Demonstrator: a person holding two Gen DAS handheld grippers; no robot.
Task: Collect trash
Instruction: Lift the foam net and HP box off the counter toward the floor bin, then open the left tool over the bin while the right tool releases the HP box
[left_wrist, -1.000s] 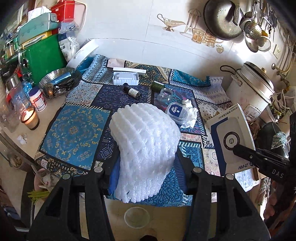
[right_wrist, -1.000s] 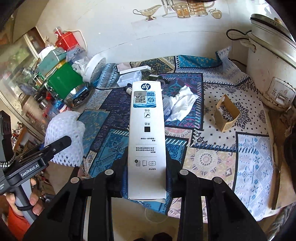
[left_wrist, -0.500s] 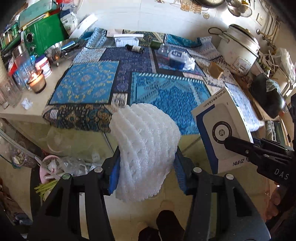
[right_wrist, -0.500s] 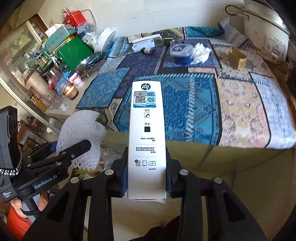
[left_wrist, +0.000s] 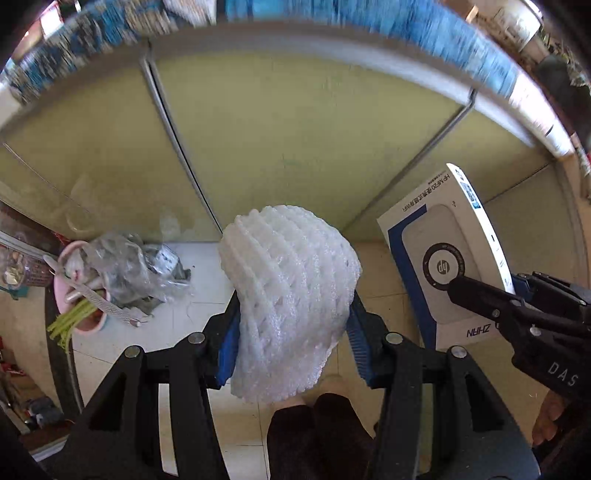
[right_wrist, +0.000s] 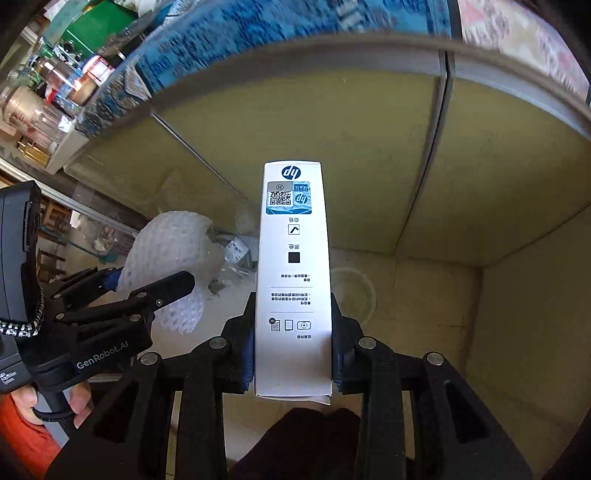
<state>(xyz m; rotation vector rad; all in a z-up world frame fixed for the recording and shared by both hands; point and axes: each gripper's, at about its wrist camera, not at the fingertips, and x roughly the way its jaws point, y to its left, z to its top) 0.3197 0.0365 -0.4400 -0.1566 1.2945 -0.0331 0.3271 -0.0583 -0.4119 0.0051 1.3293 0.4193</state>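
My left gripper (left_wrist: 291, 325) is shut on a white foam fruit net (left_wrist: 291, 295), its blue pads pressing both sides. It points steeply down at the tiled floor. My right gripper (right_wrist: 293, 347) is shut on a tall white printed box (right_wrist: 293, 273), held upright by its lower end. In the left wrist view the same box (left_wrist: 443, 258) and the right gripper's fingers (left_wrist: 480, 295) show at the right. In the right wrist view the foam net (right_wrist: 170, 266) and the left gripper's fingers (right_wrist: 173, 284) show at the left. A pink bin (left_wrist: 70, 291) with a clear bag and scraps stands on the floor at the left.
Yellow-green cabinet doors (left_wrist: 295, 140) fill the view ahead, below the counter edge with its blue patterned cloth (left_wrist: 369, 22). A clear round container (right_wrist: 351, 291) lies on the floor by the cabinet. A person's hand (right_wrist: 79, 402) grips the left handle; dark feet (left_wrist: 317, 424) stand below.
Both grippers have dropped from above the countertop to below its edge, and now face the cabinet doors and floor. The foam net and the box stay gripped.
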